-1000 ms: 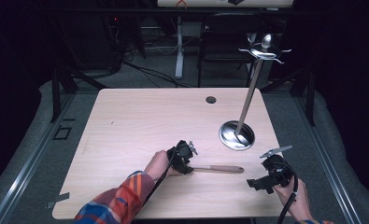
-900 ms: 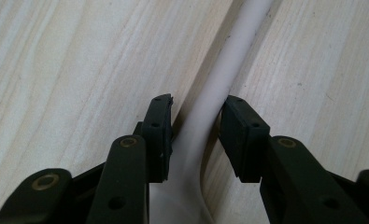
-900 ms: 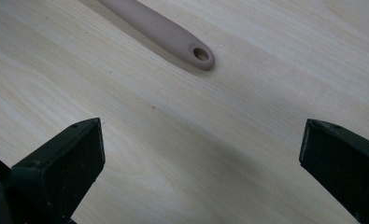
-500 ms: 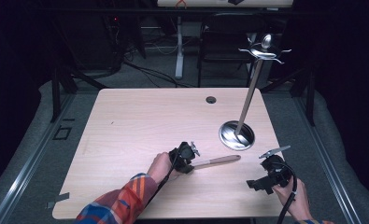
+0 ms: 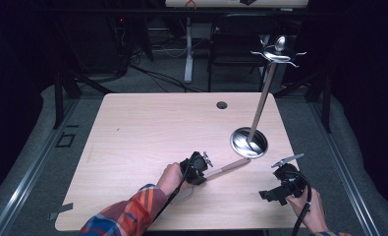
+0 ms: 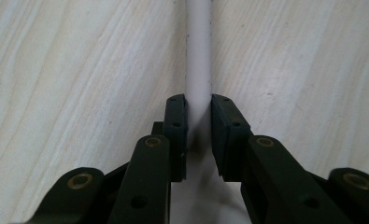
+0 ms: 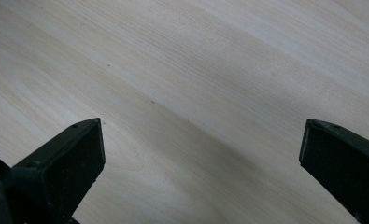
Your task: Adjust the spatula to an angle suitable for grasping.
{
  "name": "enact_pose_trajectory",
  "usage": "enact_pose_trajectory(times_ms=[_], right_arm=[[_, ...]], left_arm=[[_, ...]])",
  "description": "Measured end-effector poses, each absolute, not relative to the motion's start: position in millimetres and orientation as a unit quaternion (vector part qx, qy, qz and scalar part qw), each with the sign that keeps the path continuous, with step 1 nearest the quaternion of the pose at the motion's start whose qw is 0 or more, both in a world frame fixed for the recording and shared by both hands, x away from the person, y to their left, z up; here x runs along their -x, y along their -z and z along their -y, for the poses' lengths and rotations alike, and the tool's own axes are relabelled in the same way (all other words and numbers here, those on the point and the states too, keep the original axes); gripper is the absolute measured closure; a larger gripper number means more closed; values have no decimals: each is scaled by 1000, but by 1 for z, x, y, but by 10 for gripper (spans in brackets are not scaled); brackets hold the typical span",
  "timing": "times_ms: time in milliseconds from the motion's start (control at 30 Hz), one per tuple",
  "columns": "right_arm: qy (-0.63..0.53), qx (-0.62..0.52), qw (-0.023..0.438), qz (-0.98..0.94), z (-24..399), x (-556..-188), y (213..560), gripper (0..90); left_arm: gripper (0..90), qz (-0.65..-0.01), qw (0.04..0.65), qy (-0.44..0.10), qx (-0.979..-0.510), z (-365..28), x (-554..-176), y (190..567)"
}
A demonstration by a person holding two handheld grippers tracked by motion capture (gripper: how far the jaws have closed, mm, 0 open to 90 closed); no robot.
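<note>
Near the tabletop's (image 5: 132, 128) front edge, the left gripper (image 5: 201, 166) clamped a pale wooden rod (image 5: 228, 167), seemingly to carry it, while the right gripper (image 5: 275, 192) waited wide open by the front right corner.

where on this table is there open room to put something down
The whole left half of the table is bare wood, from its left edge across to the cable hole. The near right corner is crowded: the metal stand, the left gripper clamped on a wooden rod, and the open right gripper.
</note>
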State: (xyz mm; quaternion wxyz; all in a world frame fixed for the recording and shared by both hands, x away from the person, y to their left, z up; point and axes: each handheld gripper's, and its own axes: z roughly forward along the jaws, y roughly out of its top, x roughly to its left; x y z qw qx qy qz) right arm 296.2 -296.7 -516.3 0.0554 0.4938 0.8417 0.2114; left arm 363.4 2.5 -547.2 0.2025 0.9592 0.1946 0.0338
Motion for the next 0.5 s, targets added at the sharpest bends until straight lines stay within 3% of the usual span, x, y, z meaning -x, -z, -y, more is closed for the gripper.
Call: enact_pose_trajectory(times_ms=[500], right_arm=[[-205, -493, 51, -844, 296, -296, 517, 0]], left_arm=[[777, -202, 239, -56, -948, -14, -363, 530]])
